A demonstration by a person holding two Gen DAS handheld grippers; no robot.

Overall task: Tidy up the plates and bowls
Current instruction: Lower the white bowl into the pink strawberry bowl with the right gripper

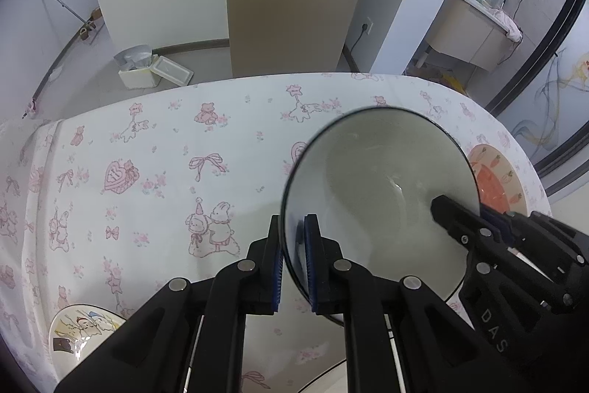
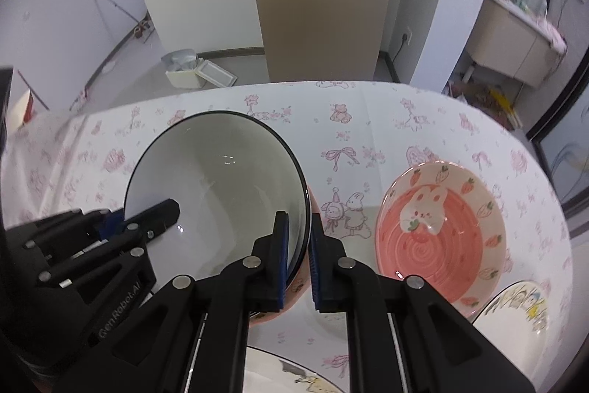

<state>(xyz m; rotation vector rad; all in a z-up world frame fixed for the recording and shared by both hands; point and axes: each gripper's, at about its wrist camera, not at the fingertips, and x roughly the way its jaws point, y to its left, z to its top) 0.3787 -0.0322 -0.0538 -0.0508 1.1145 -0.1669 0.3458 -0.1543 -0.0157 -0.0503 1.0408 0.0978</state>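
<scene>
A white bowl with a black rim [image 1: 379, 194] [image 2: 221, 186] is held above the table by both grippers. My left gripper [image 1: 294, 256] is shut on its left rim. My right gripper [image 2: 298, 256] is shut on its right rim, and it shows from the side in the left wrist view [image 1: 478, 231]. In the right wrist view a pink bowl [image 2: 294, 286] sits under the white bowl, mostly hidden. A pink strawberry-and-rabbit bowl [image 2: 434, 234] [image 1: 497, 179] stands on the table to the right.
The table wears a white cloth with pink prints [image 1: 165, 172]. A cartoon plate [image 1: 81, 330] lies at the front left, another [image 2: 515, 308] at the front right, and one [image 2: 294, 374] at the near edge. A fridge [image 1: 294, 6] stands beyond the table.
</scene>
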